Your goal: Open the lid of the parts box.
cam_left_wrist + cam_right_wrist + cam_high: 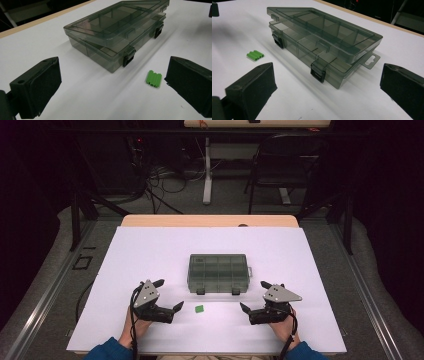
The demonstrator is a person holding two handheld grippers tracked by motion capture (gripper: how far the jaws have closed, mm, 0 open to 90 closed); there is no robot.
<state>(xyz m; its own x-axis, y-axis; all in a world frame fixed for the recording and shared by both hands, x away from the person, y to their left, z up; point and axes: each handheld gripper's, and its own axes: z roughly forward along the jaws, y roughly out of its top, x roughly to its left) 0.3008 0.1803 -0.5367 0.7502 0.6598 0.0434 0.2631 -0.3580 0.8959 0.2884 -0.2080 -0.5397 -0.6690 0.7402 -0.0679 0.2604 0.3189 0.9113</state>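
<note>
A smoky grey clear organiser box (218, 272) (117, 32) (322, 42) with inner dividers lies mid-table, its lid slightly raised and both black latches (128, 57) (318, 72) hanging undone. A small green ribbed block (199, 309) (154, 78) (255, 55) lies on the white sheet just in front of the box. My left gripper (170, 295) (112, 85) rests left of the block, open and empty. On the other side of the block, my right gripper (252, 296) (327, 87) is open too, with nothing between its pads.
The white sheet (150, 255) covers the wooden table (210, 220). A chair (285, 160) and another table's leg (207, 170) stand beyond the far edge, with cables on the floor. A person's hands and blue sleeves (107, 351) come in at the near edge.
</note>
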